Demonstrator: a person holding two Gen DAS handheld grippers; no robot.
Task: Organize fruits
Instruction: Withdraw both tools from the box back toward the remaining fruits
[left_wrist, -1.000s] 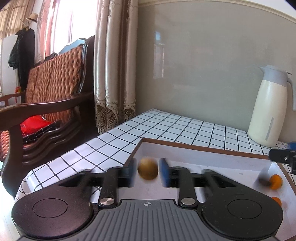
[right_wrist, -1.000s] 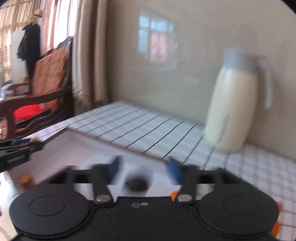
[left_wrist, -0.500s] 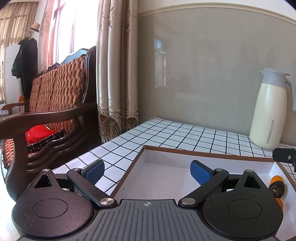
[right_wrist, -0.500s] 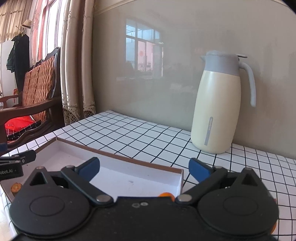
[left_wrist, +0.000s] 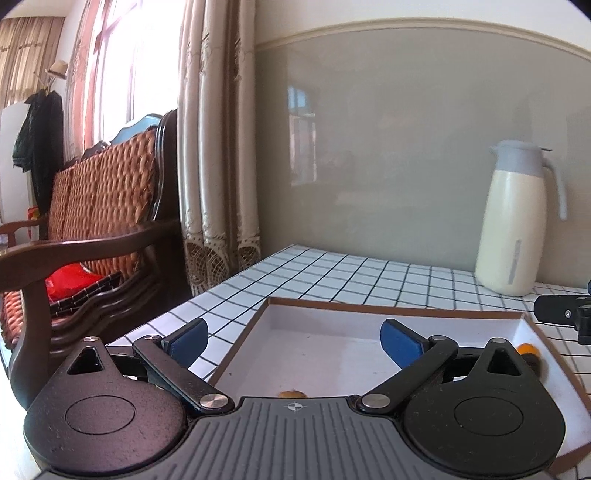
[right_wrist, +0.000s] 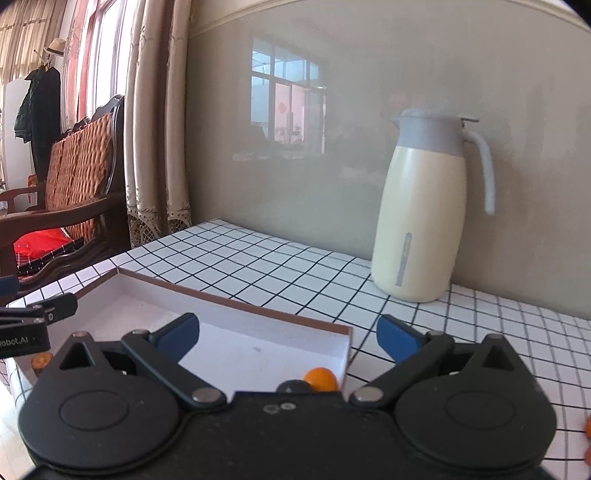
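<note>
My right gripper (right_wrist: 288, 336) view shows an orange fruit (right_wrist: 320, 379) and a dark one (right_wrist: 293, 387) in the white tray's (right_wrist: 280, 325) near right corner — just below the spread, empty jaws. My left gripper (left_wrist: 294, 335), also wide and empty, sees only a brown fruit (left_wrist: 292, 394) peeking under it.

Low wrist views, shared tray (left_wrist: 399, 312), jug (right_wrist: 421, 221)

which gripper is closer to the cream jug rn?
Right. The right gripper hangs open over the white box's right end, the cream jug just beyond on its right. The left gripper is open over the box's left end, far across from the jug.
</note>
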